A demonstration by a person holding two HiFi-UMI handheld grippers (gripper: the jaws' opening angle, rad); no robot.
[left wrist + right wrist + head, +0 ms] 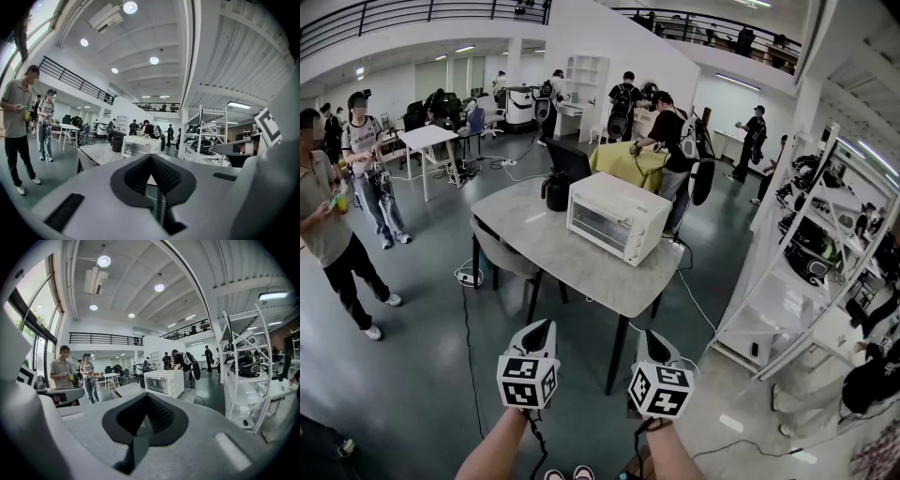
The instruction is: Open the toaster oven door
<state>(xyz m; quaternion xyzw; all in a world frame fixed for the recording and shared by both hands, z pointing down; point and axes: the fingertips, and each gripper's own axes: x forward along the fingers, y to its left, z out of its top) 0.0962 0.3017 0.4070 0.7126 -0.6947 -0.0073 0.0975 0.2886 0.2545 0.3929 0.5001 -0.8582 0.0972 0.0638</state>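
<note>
One white toaster oven (617, 217), door shut, sits toward the far right side of one grey table (581, 272). One black object (555, 191) stands on the table just beside the oven's left end.

We count two grippers, both low in the head view and on our side of the table, well apart from the oven:
- The left gripper (541, 325) has its jaws pressed together, with nothing between them.
- The right gripper (654, 336) is pressed together likewise, and empty.

Each carries one marker cube, so two cubes. Two people (328, 225) stand to the left, apart from the table.
</note>
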